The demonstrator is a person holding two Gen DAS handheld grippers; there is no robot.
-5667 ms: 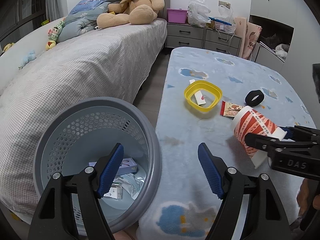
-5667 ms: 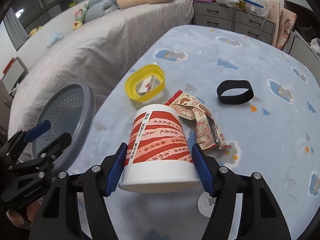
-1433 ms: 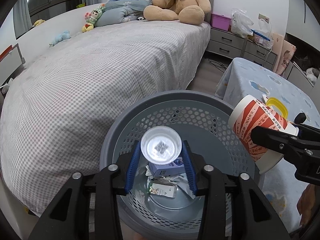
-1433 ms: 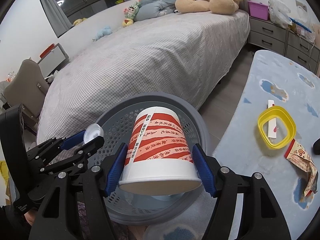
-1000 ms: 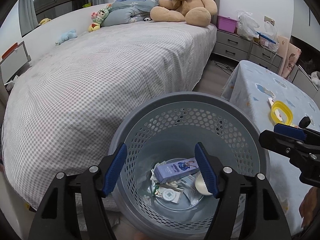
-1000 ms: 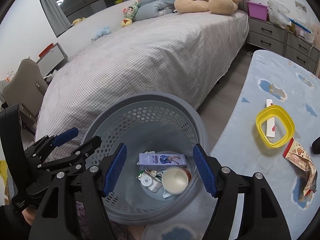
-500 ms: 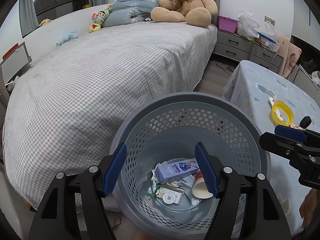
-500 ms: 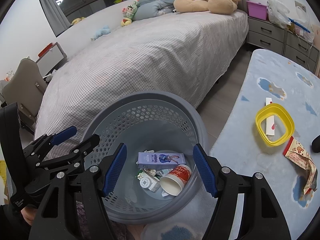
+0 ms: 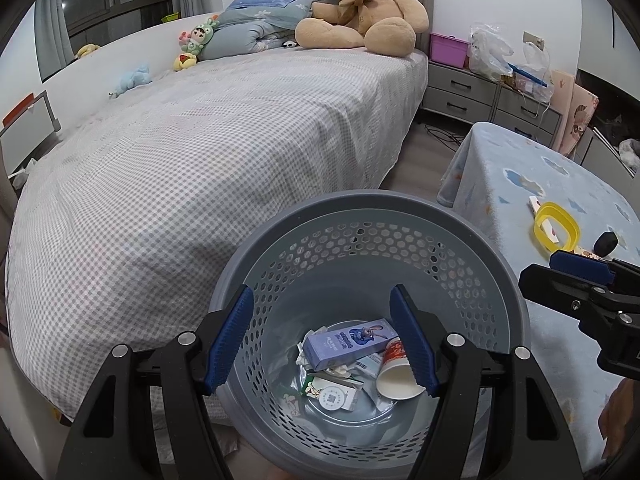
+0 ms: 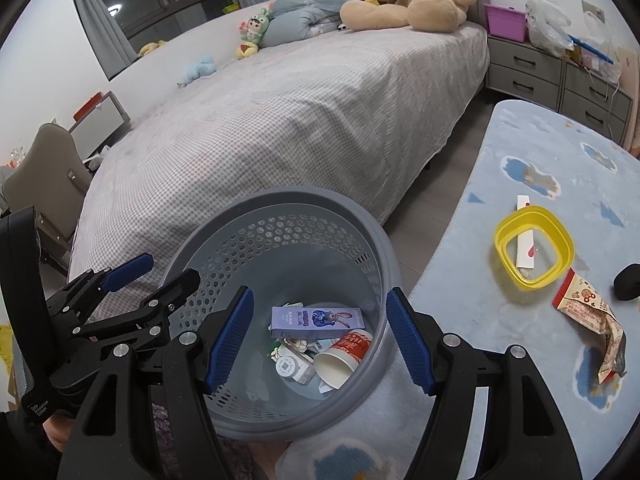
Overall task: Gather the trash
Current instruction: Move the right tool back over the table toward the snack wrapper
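A grey perforated basket (image 9: 360,208) (image 10: 280,196) stands on the floor below both grippers. At its bottom a red-and-white paper cup (image 9: 396,372) (image 10: 344,354) lies on its side beside a purple box (image 9: 348,340) (image 10: 316,320), a round white lid (image 9: 334,398) (image 10: 286,366) and paper scraps. My left gripper (image 9: 320,332) (image 10: 168,272) hangs open over the basket with nothing between its pads. My right gripper (image 10: 318,320) (image 9: 560,274) is open and empty too, over the basket's right side.
A table with a light blue cloth (image 10: 540,152) at the right holds a yellow ring (image 10: 532,252), a crumpled snack wrapper (image 10: 592,316) and a black band (image 10: 628,286). A checked bed (image 9: 200,140) with a teddy bear (image 9: 360,8) fills the left; grey drawers (image 9: 472,92) stand behind.
Both grippers have opened over the basket: the right let go of the cup, the left of the small round lid. Both fell in, and the cup has rolled onto its side.
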